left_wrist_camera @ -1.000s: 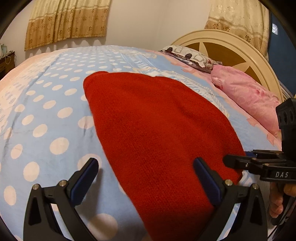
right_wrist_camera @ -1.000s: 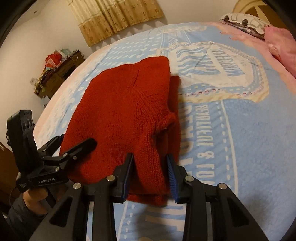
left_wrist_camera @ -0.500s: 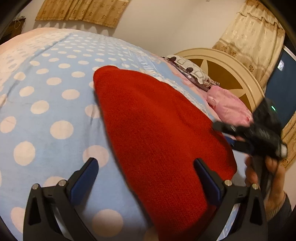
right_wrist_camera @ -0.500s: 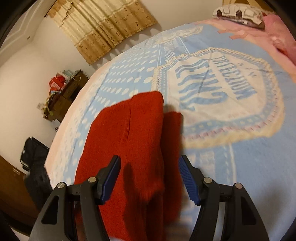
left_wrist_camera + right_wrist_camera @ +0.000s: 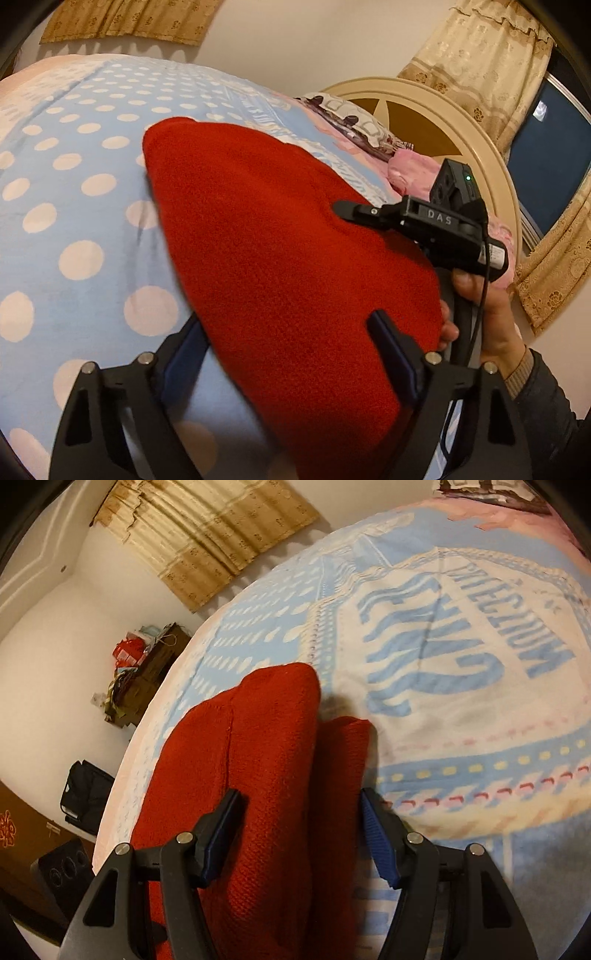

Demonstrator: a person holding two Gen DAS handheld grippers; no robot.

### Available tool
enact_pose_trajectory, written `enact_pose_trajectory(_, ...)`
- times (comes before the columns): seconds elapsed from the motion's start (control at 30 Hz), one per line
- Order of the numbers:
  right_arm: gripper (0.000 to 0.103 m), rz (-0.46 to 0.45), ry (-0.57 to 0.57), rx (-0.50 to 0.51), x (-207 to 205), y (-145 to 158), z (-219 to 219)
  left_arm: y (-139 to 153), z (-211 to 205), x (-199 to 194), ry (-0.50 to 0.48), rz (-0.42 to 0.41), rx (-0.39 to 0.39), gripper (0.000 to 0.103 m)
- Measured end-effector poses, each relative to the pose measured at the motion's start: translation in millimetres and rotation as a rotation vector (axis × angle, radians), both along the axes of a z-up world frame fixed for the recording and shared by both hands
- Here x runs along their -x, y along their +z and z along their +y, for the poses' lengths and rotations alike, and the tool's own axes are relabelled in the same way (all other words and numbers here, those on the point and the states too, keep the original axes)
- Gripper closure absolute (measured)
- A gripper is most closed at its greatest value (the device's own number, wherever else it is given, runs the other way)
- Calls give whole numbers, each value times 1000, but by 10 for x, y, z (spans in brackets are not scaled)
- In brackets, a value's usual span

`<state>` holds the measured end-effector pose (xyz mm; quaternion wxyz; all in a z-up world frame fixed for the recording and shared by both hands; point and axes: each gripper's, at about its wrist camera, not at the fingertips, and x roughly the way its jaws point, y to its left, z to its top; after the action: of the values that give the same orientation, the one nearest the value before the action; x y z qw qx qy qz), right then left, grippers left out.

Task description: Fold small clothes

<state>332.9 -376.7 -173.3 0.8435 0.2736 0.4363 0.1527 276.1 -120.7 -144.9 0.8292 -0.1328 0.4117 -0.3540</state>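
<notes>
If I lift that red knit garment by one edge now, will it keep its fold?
Probably not. The red knit garment looks soft and thick and drapes over the bed, so it should sag. Its folded layers lie loose, likely to slide apart. The fuzzy knit should grip, not slip.

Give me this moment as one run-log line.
red knit garment: partly folded on bed | left gripper: jaws closing, straddling near edge | right gripper: jaws closing, straddling folded edge | grip: unconfirmed
</notes>
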Motion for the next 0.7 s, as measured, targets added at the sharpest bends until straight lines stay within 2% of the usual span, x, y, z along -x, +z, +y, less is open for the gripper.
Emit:
enact_pose_trajectory(0.03, 62, 4, 5, -36, -1, -23, -19, 3, -4, 0, -3, 1, 4, 21)
enact_pose_trajectory(0.1, 67, 4, 1, -84, 22, -61, -48, 0, 16, -3, -2, 11, 23, 27)
enact_pose_trajectory(0.27, 73, -25, 12, -88, 43, -61, -18, 0, 34, 15, 6, 10, 37, 39)
enact_pose_trajectory(0.4, 74, -53, 19, -96, 84, -46, 7, 21, 76, 68, 27, -4, 54, 52)
enact_pose_trajectory(0.57, 75, -82, 30, -118, 151, -17, 50, 51, 110, 99, 52, 10, 46, 58)
enact_pose_trajectory(0.7, 75, -99, 50, -89, 219, 8, 187, 73, 173, 176, 60, 4, 35, 60)
